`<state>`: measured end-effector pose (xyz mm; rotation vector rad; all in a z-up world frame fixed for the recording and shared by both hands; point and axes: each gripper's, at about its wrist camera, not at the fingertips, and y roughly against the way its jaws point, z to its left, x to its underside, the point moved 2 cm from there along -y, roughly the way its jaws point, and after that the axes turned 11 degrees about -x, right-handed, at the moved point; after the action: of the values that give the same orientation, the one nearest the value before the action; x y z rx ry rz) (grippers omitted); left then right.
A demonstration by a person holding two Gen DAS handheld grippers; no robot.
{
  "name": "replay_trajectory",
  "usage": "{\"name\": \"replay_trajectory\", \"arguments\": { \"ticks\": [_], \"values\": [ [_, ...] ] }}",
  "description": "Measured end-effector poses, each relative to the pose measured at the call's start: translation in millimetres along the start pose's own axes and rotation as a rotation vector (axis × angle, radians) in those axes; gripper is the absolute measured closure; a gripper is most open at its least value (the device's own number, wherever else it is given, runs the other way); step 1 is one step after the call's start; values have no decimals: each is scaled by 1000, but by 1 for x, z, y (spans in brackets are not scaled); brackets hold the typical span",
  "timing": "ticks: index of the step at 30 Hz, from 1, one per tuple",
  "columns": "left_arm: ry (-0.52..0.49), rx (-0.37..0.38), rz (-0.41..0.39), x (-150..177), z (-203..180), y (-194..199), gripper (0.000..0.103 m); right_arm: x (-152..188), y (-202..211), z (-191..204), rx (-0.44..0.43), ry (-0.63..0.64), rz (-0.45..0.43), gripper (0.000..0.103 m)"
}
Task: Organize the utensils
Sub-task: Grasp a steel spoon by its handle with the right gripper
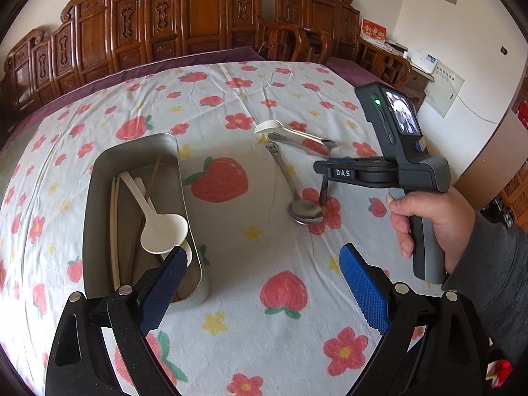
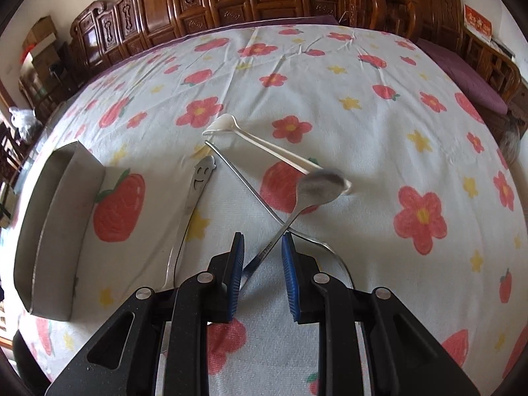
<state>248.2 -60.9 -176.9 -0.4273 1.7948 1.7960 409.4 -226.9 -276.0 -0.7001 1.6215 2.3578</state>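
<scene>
My right gripper [image 2: 262,237] stands narrow over the strawberry cloth, its blue pads on the handle of a metal spoon [image 2: 321,184] that crosses slantwise between them; the bowl is blurred. Beside it lie a smiley-handled metal spoon [image 2: 198,181], a thin-handled metal utensil [image 2: 244,181] and a white plastic fork [image 2: 224,125]. In the left wrist view the right gripper [image 1: 322,196] points down by the smiley spoon [image 1: 287,178]. My left gripper [image 1: 264,250] is open and holds nothing, next to the metal tray [image 1: 194,283], which holds a white plastic spoon [image 1: 163,232] and chopsticks [image 1: 115,224].
The tray [image 2: 59,214] stands left of the loose utensils. A hand [image 1: 429,224] in a grey sleeve holds the right gripper's handle. Carved wooden chairs [image 1: 198,16] line the table's far edge. Flowered cloth [image 2: 363,132] lies bare to the right and beyond.
</scene>
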Motion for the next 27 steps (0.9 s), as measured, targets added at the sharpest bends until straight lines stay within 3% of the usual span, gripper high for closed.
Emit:
{"name": "replay_trajectory", "arguments": {
  "ticks": [5,14,27],
  "values": [
    [2,-5,-1,1,0,2,13,5,4,-2,7,-29,11,101],
    [-13,-4,9,2,-8,1,13,26,49,10,-55,1,-44,101],
    [-55,-1,70,-13,-42,-41,13,85,119,14,-73,102,-106,101]
  ]
}}
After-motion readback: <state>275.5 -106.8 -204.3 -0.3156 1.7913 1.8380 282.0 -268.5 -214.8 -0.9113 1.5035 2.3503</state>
